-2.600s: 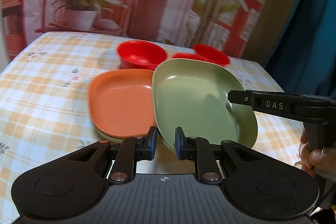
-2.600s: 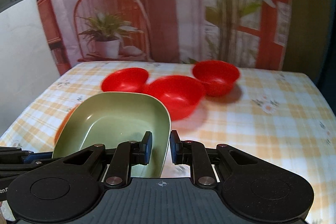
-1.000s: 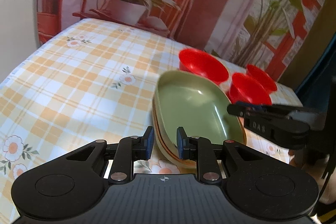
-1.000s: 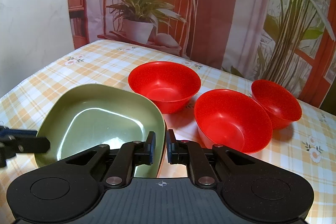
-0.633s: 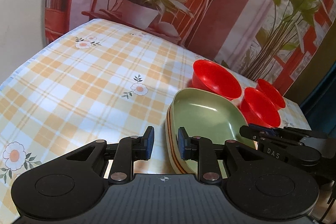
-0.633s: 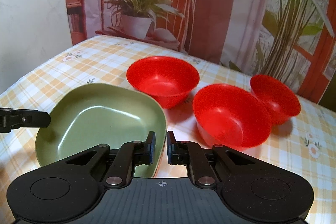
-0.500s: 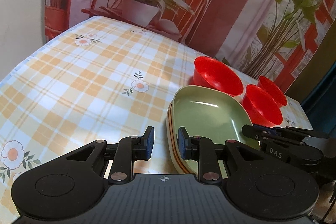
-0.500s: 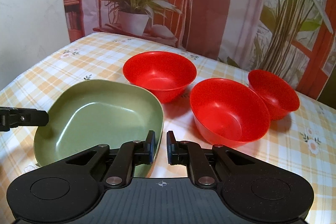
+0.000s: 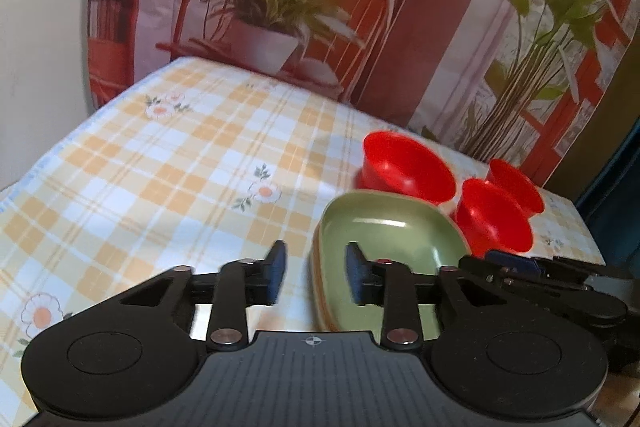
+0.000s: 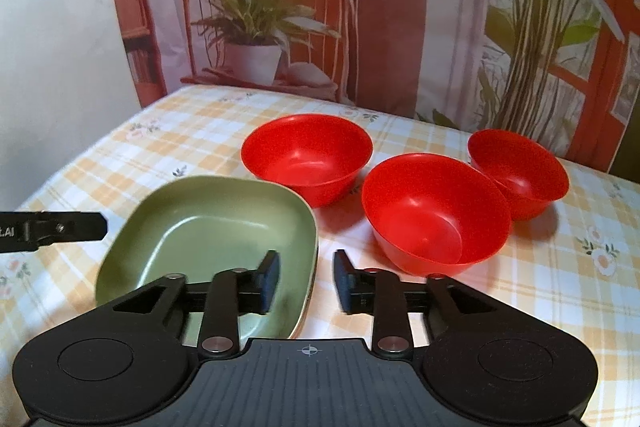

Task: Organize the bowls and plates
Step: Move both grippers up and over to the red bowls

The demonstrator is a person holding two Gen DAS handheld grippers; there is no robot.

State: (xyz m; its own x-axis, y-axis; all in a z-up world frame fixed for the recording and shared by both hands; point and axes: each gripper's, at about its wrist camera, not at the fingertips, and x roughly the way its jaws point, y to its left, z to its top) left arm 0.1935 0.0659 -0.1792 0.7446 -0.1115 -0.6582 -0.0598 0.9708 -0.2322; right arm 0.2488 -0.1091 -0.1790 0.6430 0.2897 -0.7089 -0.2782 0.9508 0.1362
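Note:
A green plate (image 9: 384,239) (image 10: 208,227) lies on top of a plate stack on the checked tablecloth; orange and cream rims show under it. My left gripper (image 9: 314,277) is open, its jaws standing on either side of the stack's left rim. My right gripper (image 10: 306,277) is open, its jaws on either side of the stack's right rim. Three red bowls stand behind and to the right: one at the back (image 10: 306,157), a near one (image 10: 434,211), and a far right one (image 10: 518,171).
The tablecloth (image 9: 160,179) stretches left and back to a printed backdrop of a chair and plants. A white wall (image 10: 52,67) borders the left. The table's right edge (image 9: 580,223) lies just past the bowls.
Both grippers have opened from shut on the green plate's rims. The green plate now rests on the stack. Both views have pulled back slightly.

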